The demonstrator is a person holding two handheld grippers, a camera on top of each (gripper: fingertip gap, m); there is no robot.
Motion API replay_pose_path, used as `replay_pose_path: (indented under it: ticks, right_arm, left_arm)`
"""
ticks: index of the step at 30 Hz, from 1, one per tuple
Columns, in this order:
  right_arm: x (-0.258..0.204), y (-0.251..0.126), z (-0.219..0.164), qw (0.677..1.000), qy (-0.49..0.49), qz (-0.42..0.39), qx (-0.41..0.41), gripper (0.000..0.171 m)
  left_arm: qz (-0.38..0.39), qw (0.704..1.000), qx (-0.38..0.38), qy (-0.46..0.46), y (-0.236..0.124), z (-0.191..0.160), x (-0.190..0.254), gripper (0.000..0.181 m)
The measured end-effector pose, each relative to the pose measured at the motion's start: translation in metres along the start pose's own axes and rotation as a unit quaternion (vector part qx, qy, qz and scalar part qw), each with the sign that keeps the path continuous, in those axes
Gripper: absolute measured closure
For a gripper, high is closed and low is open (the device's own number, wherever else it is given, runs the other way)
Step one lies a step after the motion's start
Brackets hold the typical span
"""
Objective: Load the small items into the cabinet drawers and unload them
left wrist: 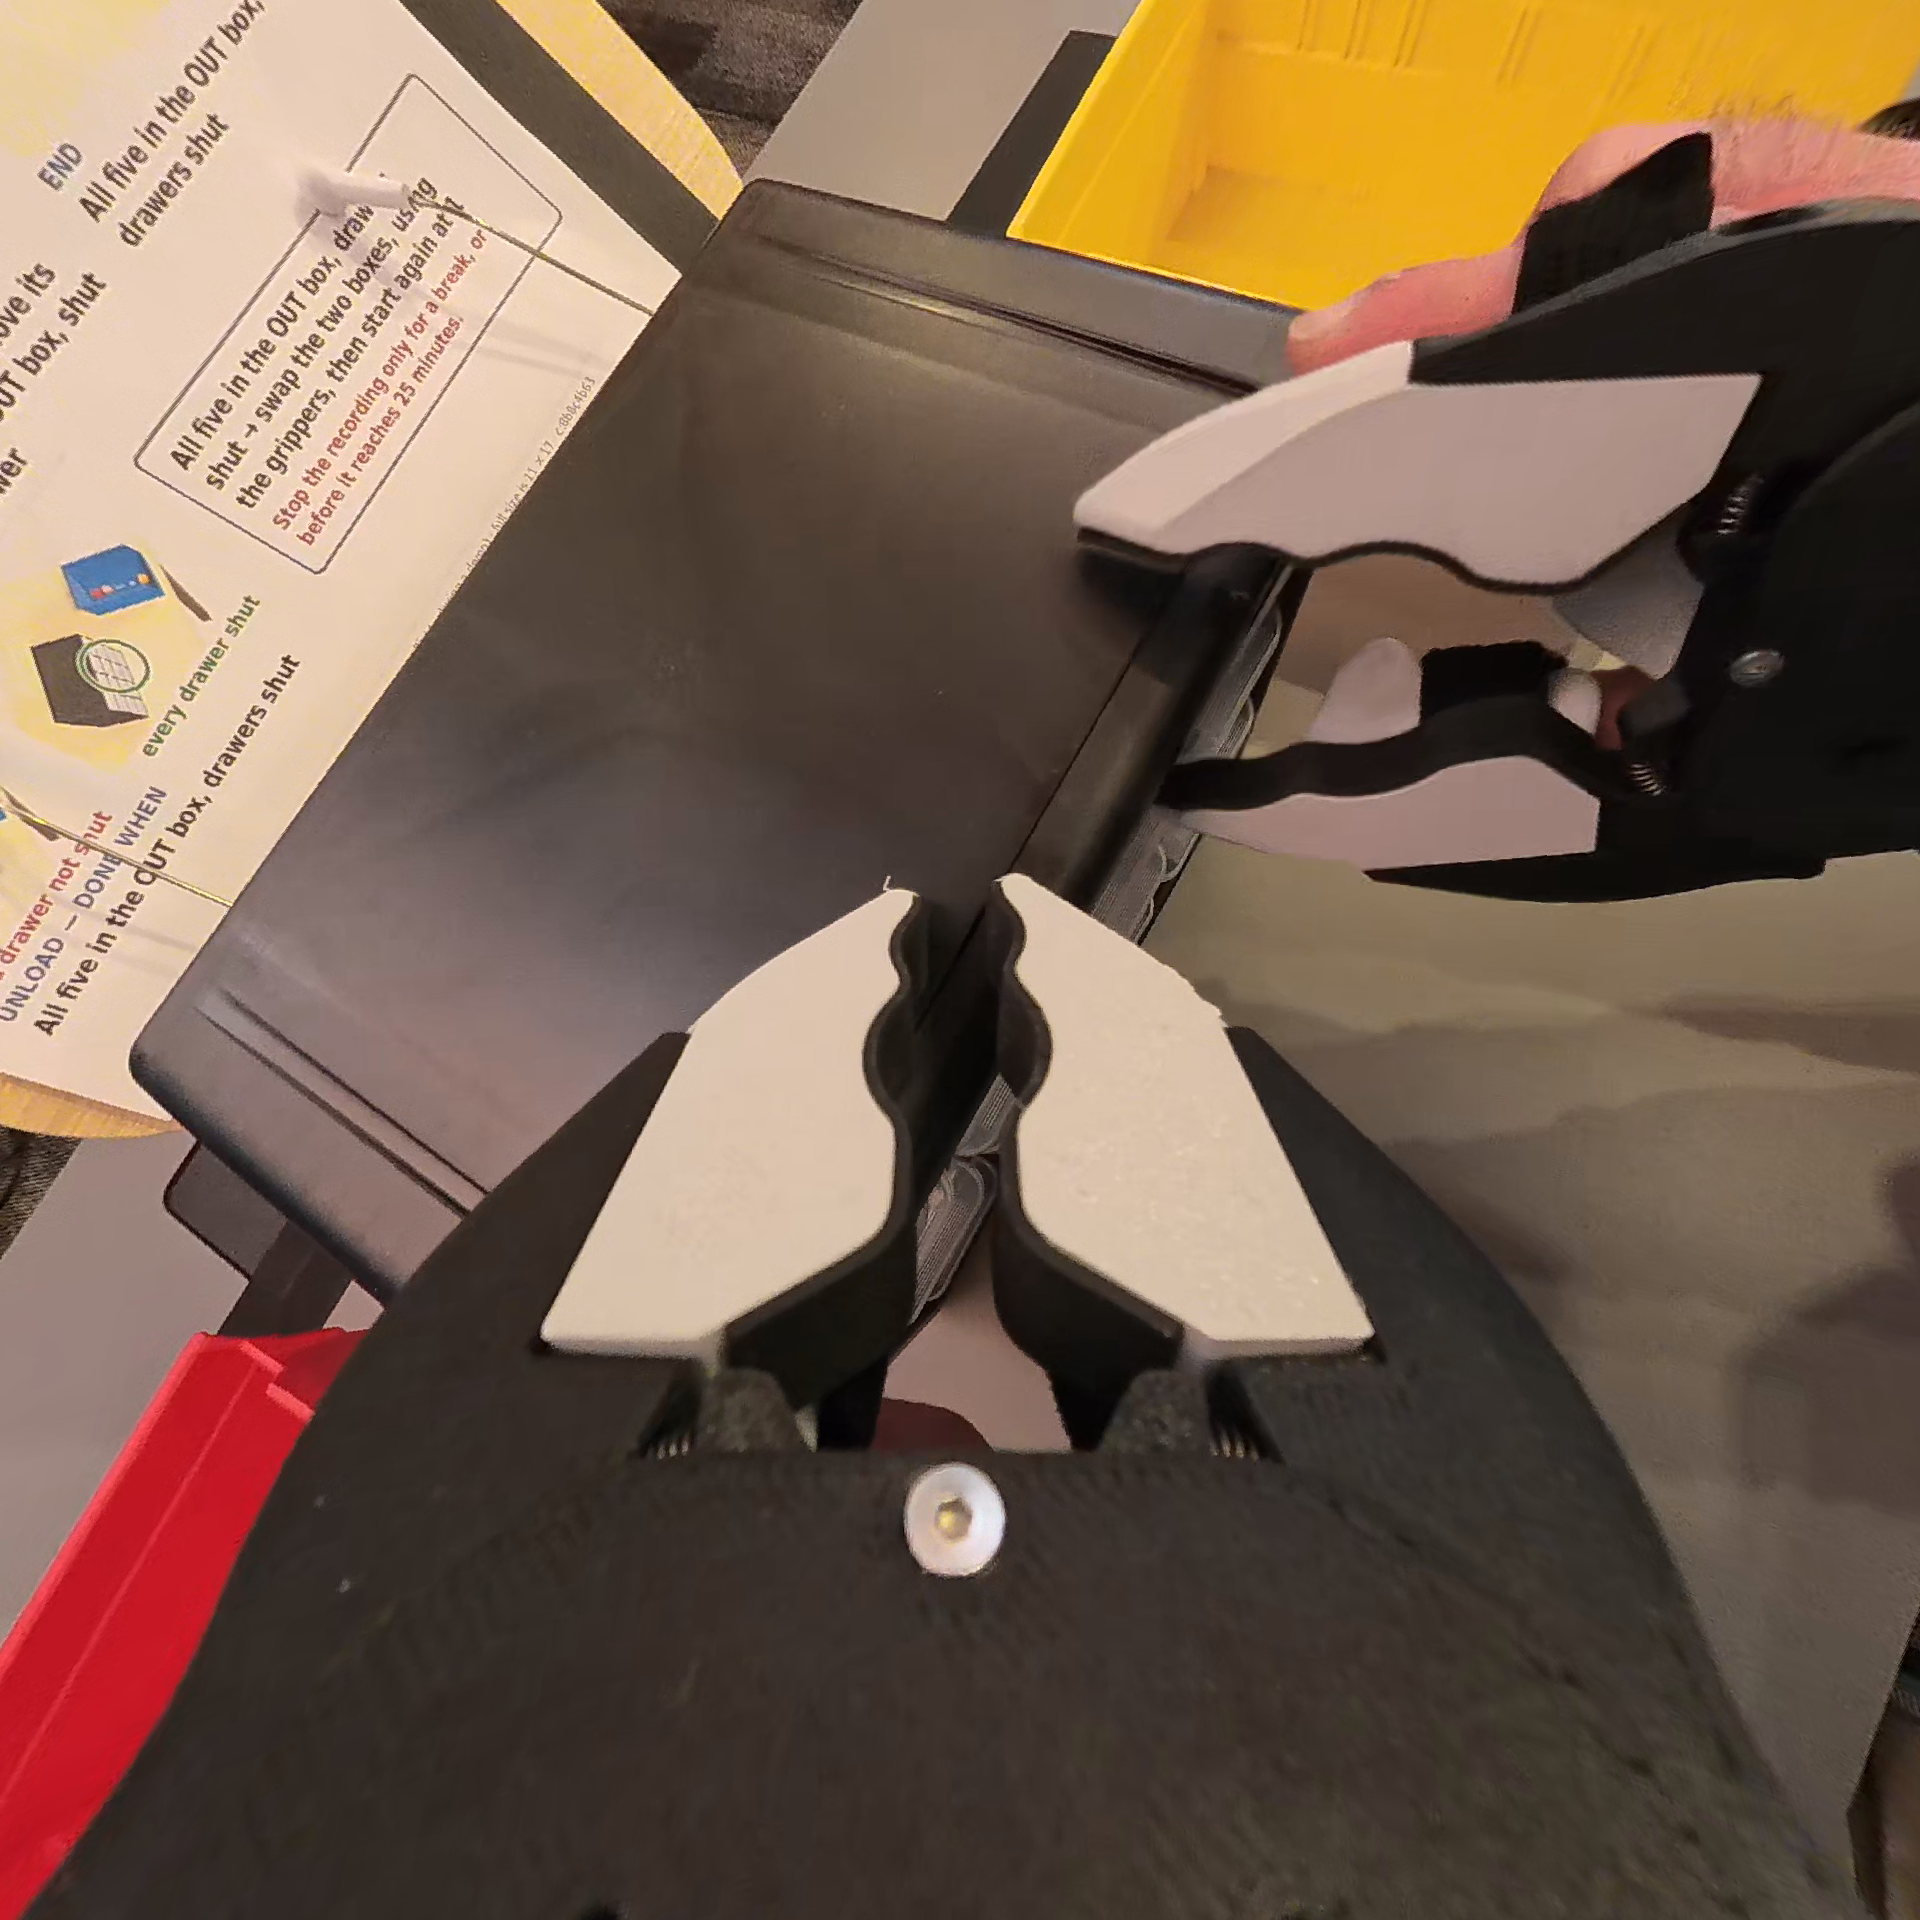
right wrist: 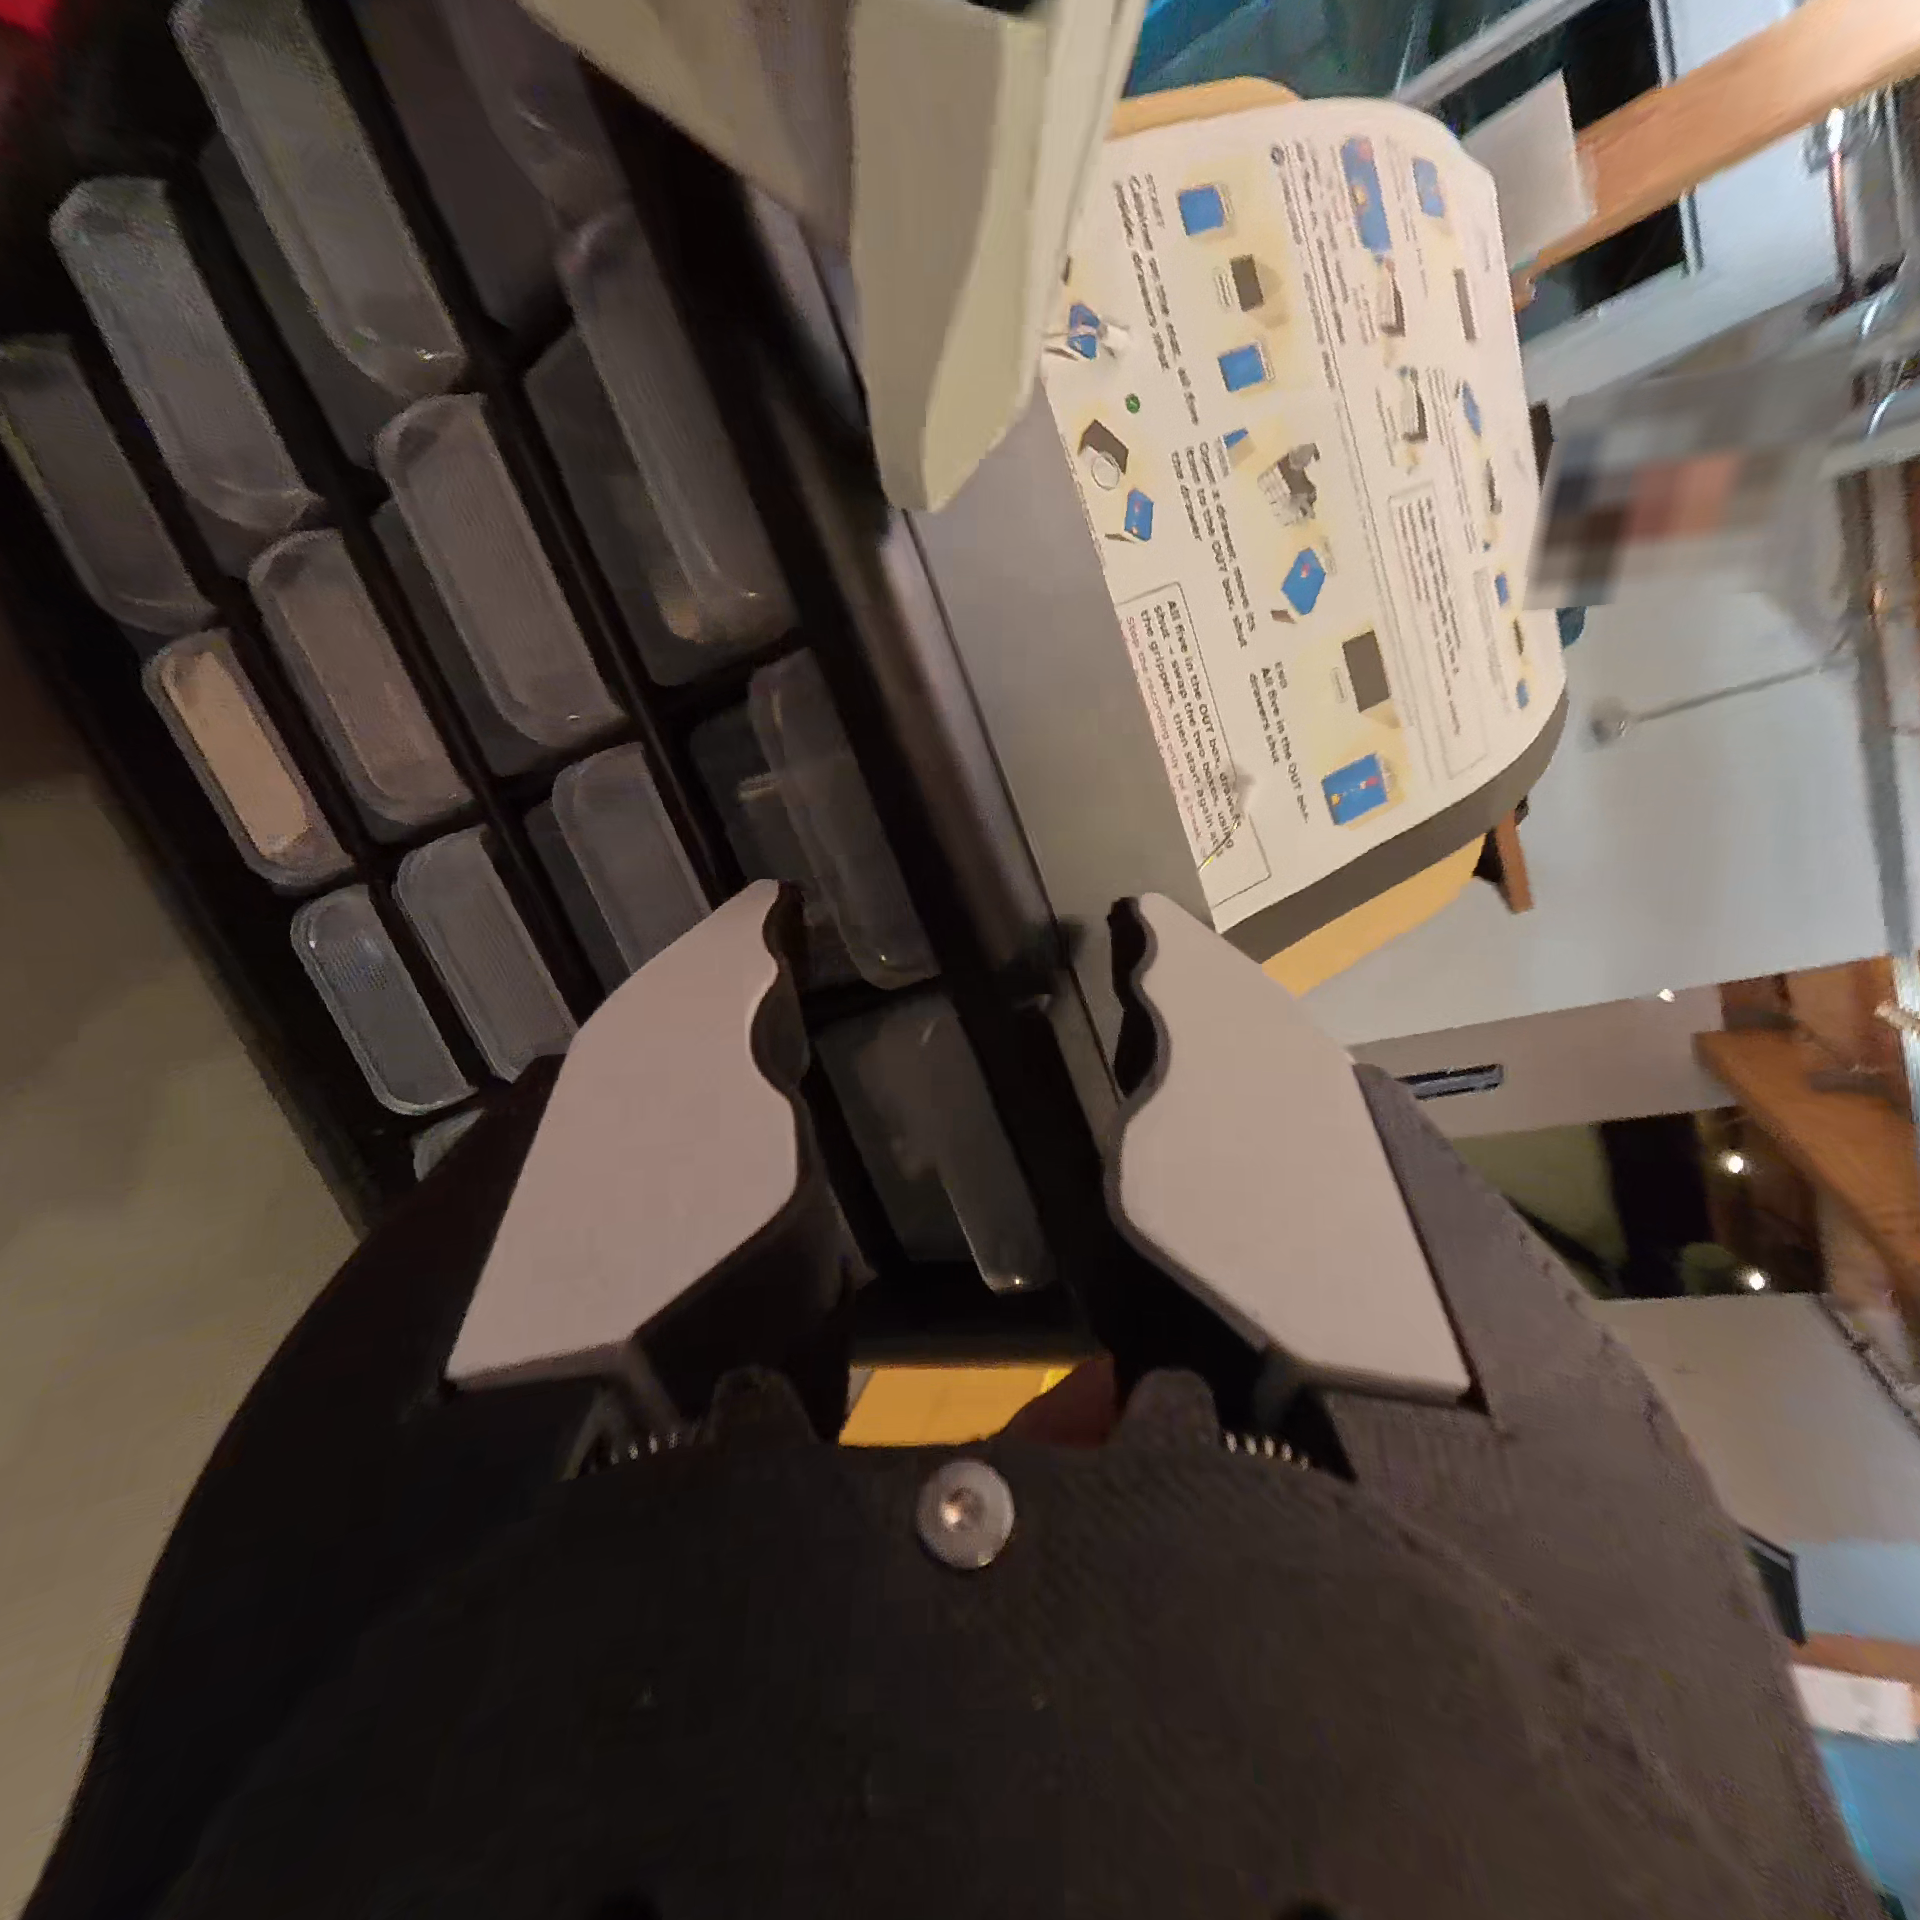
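Our left gripper (left wrist: 951,894) hangs over the front top edge of the black cabinet (left wrist: 727,644), its white fingers (left wrist: 769,1122) close together with only a narrow gap, and nothing we can see is pinched between them; through that gap only slivers of clear drawer fronts show, too little to tell which drawers. Our right gripper (right wrist: 945,914) is spread wide, one finger (right wrist: 665,1122) before the drawer face, the other (right wrist: 1278,1143) over the cabinet's top, so the top front edge lies between them; whether either pad touches the cabinet we cannot tell. In the left wrist view the right gripper (left wrist: 1132,665) straddles that same edge farther along, with the hand (left wrist: 1455,260) holding it cut off by the frame. The cabinet's long axis runs from lower left to upper right in the left wrist view, its drawer face turned away to the right and nearly hidden. In the right wrist view the clear drawers (right wrist: 468,582) stand in rows, blurred, and all look pushed in; their contents cannot be made out, and no small item is in sight. Beyond lie a printed instruction sheet (left wrist: 208,416) on a wooden board, a yellow bin (left wrist: 1351,145) behind the cabinet and a red bin (left wrist: 135,1507) near us, both cut off.
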State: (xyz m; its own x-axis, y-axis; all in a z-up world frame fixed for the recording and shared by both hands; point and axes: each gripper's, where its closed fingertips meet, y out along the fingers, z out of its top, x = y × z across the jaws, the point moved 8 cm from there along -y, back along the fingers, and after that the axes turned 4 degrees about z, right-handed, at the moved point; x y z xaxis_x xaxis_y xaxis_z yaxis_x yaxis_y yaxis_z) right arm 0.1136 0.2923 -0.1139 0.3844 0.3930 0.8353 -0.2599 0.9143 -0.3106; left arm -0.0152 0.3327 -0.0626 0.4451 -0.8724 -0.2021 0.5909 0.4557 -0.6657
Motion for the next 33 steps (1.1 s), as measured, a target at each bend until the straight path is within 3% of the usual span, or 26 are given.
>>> replay_pose_path:
  ticks: [10,18,28,30,33]
  right_arm:
    - [0.008,-0.018,-0.022,0.998,-0.057,0.01,-0.015,0.122]
    - [0.004,-0.019,-0.025,0.995,-0.093,-0.042,-0.019,0.137]
    - [-0.006,-0.036,-0.025,0.992,-0.111,-0.065,-0.002,0.143]
    - [-0.013,-0.041,-0.025,0.992,-0.119,-0.052,0.005,0.157]
    - [-0.02,-0.048,-0.025,0.991,-0.116,-0.058,0.017,0.158]
  left_arm:
    - [-0.002,1.0,0.004,-0.003,0.0,-0.001,0.0,0.171]
    - [-0.003,1.0,0.005,-0.007,0.0,-0.001,-0.001,0.171]
    - [-0.004,1.0,0.006,-0.008,0.0,-0.001,-0.001,0.171]
    - [-0.005,1.0,0.006,-0.009,0.0,-0.001,-0.001,0.171]
    - [-0.006,1.0,0.007,-0.011,0.001,-0.001,-0.001,0.17]
